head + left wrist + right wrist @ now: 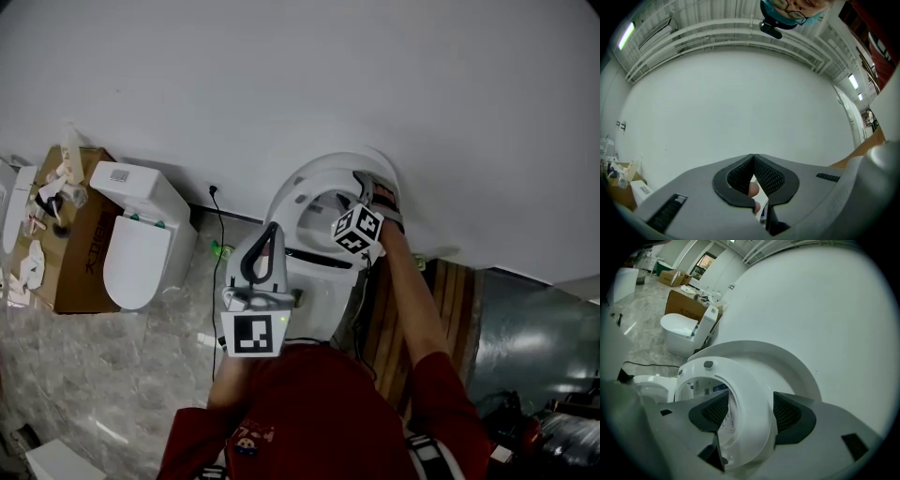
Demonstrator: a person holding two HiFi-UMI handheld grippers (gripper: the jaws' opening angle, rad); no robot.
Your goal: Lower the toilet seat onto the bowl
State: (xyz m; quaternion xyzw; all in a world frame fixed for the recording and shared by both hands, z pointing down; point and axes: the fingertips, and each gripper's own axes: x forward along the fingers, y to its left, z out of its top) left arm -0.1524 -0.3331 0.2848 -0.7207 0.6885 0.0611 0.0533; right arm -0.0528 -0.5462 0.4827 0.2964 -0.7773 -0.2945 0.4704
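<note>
The white toilet seat (pixel 302 199) stands raised, leaning toward its lid (pixel 375 161) and the white wall. Below it sits the bowl (pixel 314 274). My right gripper (pixel 367 192) is at the seat's upper right rim. In the right gripper view, the seat ring (pixel 752 394) runs between the two mesh pads, and my right gripper (pixel 749 409) is shut on it, with the lid (pixel 792 363) behind and the bowl (pixel 647 383) lower left. My left gripper (pixel 270 232) is shut on nothing, left of the seat, pointing up. The left gripper (pixel 753 158) faces only bare wall.
A second toilet (pixel 141 246) with its lid down stands to the left, beside a cardboard box (pixel 82 253) holding small items. A black cable (pixel 221 236) hangs from the wall. Wooden boards (pixel 389 314) lie right of the bowl. The floor (pixel 103 366) is grey marble tile.
</note>
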